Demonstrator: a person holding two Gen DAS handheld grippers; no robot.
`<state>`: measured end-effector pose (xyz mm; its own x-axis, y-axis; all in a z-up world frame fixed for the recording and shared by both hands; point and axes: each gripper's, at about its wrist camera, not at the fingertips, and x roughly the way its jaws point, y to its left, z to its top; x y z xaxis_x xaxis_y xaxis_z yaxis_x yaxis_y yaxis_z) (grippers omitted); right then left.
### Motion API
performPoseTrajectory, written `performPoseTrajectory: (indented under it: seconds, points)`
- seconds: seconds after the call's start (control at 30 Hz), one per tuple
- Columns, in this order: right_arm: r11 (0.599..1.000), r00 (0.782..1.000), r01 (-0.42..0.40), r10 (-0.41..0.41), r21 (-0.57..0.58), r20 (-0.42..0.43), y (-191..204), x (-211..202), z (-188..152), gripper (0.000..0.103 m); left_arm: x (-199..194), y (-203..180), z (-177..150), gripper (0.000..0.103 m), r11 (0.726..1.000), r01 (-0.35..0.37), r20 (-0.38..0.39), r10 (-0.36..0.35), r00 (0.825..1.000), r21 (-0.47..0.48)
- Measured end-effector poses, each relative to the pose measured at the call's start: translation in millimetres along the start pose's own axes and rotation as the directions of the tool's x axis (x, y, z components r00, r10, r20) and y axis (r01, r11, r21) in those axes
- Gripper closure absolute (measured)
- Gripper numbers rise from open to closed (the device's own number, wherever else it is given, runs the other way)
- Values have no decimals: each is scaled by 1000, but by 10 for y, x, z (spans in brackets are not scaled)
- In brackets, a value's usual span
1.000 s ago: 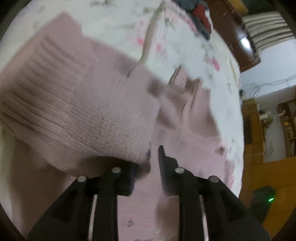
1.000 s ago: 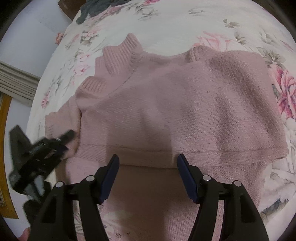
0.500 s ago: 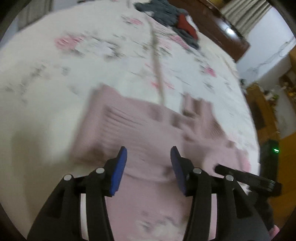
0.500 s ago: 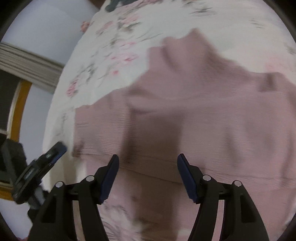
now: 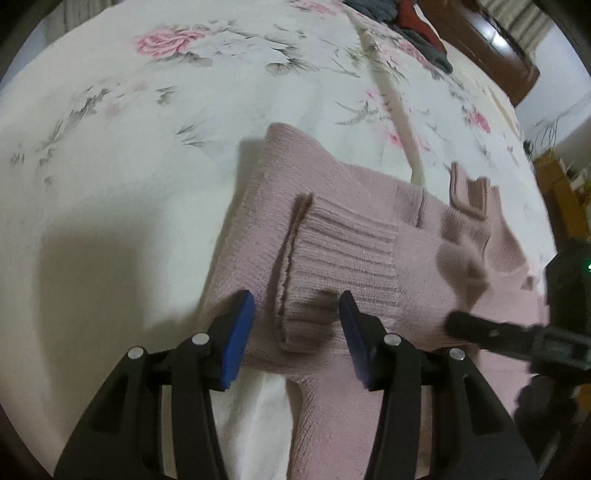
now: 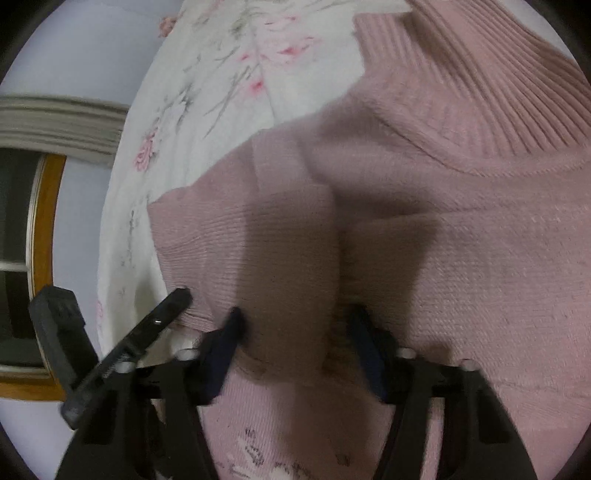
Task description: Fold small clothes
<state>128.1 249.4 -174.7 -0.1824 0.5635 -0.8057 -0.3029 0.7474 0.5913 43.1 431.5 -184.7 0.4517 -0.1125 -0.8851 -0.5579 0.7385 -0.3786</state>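
On my left cam the bedspread (image 5: 110, 155), white w/ pink roses and grey sprigs, fills the left side and is bare there. My left gripper (image 5: 297, 325) hangs low over the near edge of the pink sweater (image 5: 332, 229), blue pads wide apart, nothing pinched btwn them; a ribbed cuff (image 5: 340, 258) of the folded-over sleeve lies right in the gap, its open end facing left. Can't tell if the pads touch the knit. The sweater lies flat on the bed, centre to right of frame, w/ its ribbed collar (image 5: 469, 195) standing up further right. Top right, well apart from the sweater, a heap of dark grey and red clothes (image 5: 421, 26) sits by a brown wooden headboard (image 5: 491, 44). At far right the other tool pokes in, blurred, just over the knit.

On my right cam, far left shows a wood-framed window (image 6: 40, 266) and pale wall, then the left tool's black finger (image 6: 162, 314) touching the sweater's left edge. Centre: my right gripper (image 6: 295, 332), fingers spread, a fold of sweater (image 6: 461, 258) bunched btwn them but not clamped; pads in shadow and blurred. The ribbed collar (image 6: 480, 85) sits top right, bedspread (image 6: 229, 74) showing above-left of it.
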Motion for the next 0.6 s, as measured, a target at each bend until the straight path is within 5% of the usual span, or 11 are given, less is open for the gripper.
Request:
performPoseTrajectory:
  seconds: [0.1,0.27,0.6]
  points:
    - [999,999,-38,38,8,-14,0,-32,-13,84,-136,22,2,55,1000,0,17,0,1000,-22]
    - [995,993,-96,95,19,72,-39,-524,-121,85,-341,-111,12,55,1000,12,58,-13,998,7]
    - [996,986,13,-28,91,162,-654,-1227,-316,85,-83,-588,0,54,994,18,17,-20,1000,111]
